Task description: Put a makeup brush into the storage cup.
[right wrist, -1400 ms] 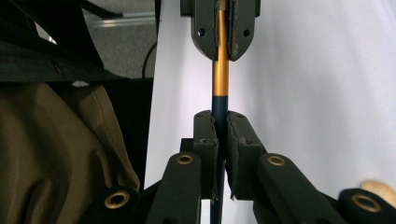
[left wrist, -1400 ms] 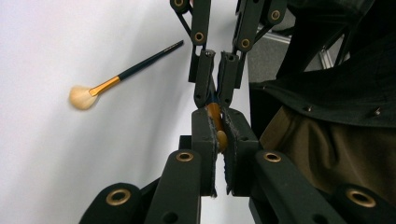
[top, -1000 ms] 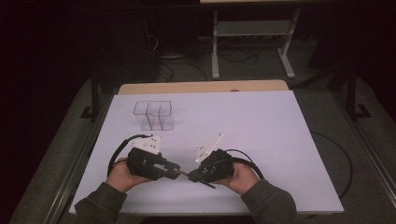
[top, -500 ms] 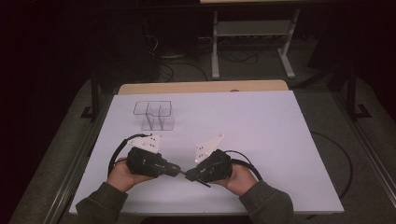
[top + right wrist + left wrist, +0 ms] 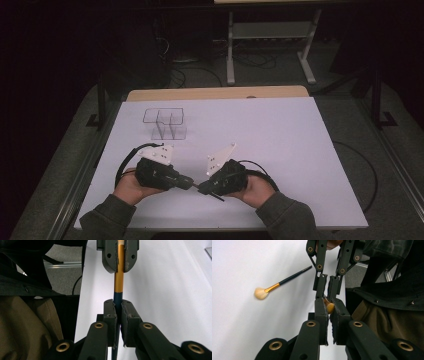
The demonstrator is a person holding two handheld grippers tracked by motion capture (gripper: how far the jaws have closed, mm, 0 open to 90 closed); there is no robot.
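A makeup brush is held between both grippers near the table's front edge. Its gold ferrule (image 5: 119, 277) runs from my right gripper (image 5: 118, 306), shut on the dark handle, up into my left gripper (image 5: 120, 262). In the left gripper view my left gripper (image 5: 329, 306) is shut on the brush's gold end (image 5: 330, 307), with the right gripper (image 5: 327, 285) facing it tip to tip. From above, the left gripper (image 5: 189, 184) and right gripper (image 5: 202, 188) meet, and the handle's end (image 5: 218, 196) pokes out beneath. A second brush (image 5: 279, 285) with pale bristles lies loose on the white table.
A clear plastic organiser (image 5: 167, 125) with compartments stands on the white table top (image 5: 280, 135) at the back left. Cables loop behind each hand. The person's dark sleeves and tan trousers sit close at the table's front edge.
The right gripper has dipped slightly toward the front edge. Both grippers still meet tip to tip on the brush.
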